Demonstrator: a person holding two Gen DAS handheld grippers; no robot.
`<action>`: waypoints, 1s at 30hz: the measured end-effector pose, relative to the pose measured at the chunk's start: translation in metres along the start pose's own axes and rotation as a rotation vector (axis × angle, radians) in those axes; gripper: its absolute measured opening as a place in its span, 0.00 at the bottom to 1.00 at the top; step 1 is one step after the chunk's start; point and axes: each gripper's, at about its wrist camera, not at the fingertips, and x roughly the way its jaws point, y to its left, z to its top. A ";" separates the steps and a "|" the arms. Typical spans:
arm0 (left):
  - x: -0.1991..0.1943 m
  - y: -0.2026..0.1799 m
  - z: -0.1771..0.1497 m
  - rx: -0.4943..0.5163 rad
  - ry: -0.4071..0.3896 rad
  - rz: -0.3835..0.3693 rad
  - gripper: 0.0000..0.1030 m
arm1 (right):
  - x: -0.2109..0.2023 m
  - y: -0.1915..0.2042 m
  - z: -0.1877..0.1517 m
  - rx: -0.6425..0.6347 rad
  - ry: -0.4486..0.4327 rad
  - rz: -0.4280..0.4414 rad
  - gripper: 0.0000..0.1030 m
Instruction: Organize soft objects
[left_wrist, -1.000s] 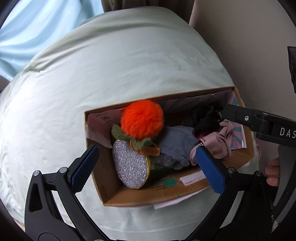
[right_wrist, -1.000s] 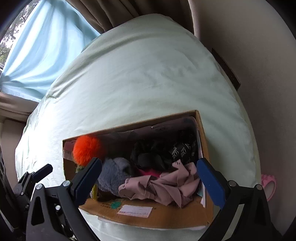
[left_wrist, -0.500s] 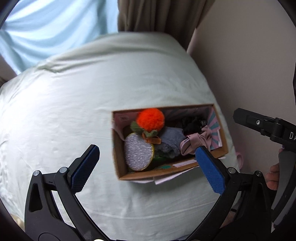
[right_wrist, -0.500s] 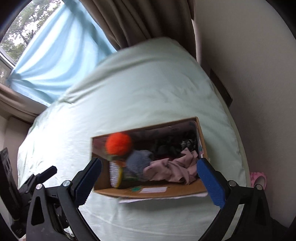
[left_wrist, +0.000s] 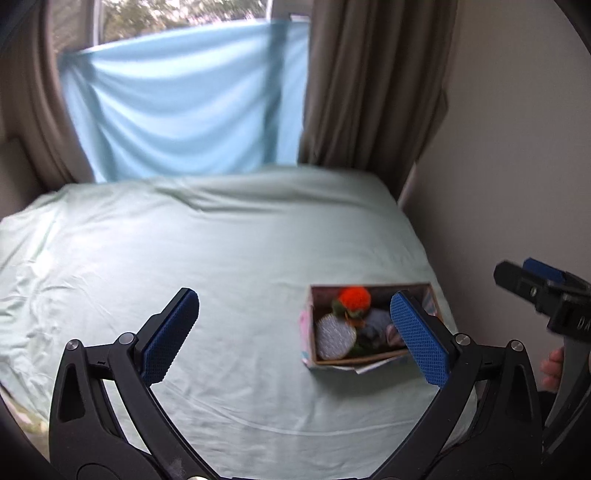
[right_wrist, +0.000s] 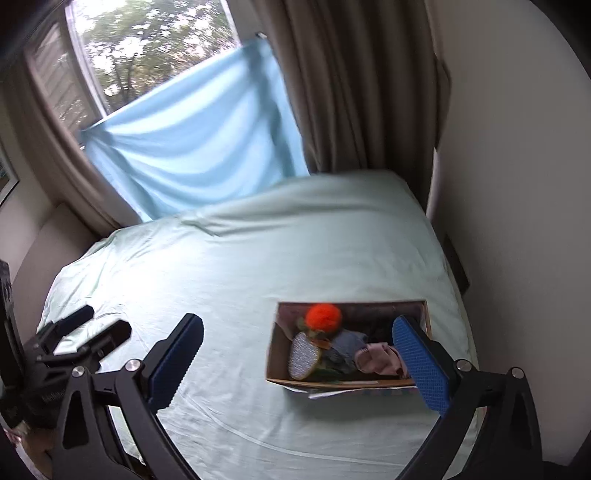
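Closest in, the left gripper (left_wrist: 295, 332) hangs over the bed with its blue pads spread wide, nothing between them. The right gripper (right_wrist: 299, 358) is spread just as wide and just as empty. In the left view, the right pad (left_wrist: 419, 339) cuts across the box's near right corner, hiding part of what is inside; the right gripper's own pad (right_wrist: 421, 365) does the same in its view.

Just beyond the pads sits the box (right_wrist: 275, 354), open-topped cardboard, on the pale green sheet (right_wrist: 295, 236) near the bed's right edge. Inside: an orange pompom (right_wrist: 324, 316) at the back left, a silver glittery disc (right_wrist: 303, 355) leaning below it, a grey cloth (right_wrist: 347, 345) in the middle, a pink cloth (right_wrist: 376, 360) to its right. A white paper (right_wrist: 325, 394) pokes out from under the box's front.

Further back, the sheet runs wrinkled to a light blue cloth (right_wrist: 199, 140) hung over the window (right_wrist: 147, 48), brown curtains (right_wrist: 354, 81) beside it, and a plain wall (right_wrist: 517, 166) on the right.
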 end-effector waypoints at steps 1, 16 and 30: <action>-0.011 0.005 0.001 -0.004 -0.023 0.007 1.00 | -0.007 0.008 -0.001 -0.014 -0.014 -0.002 0.99; -0.093 0.026 -0.014 0.022 -0.200 0.051 1.00 | -0.062 0.055 -0.026 -0.090 -0.185 -0.085 0.99; -0.097 0.032 -0.014 0.012 -0.220 0.045 1.00 | -0.073 0.059 -0.021 -0.094 -0.228 -0.115 0.99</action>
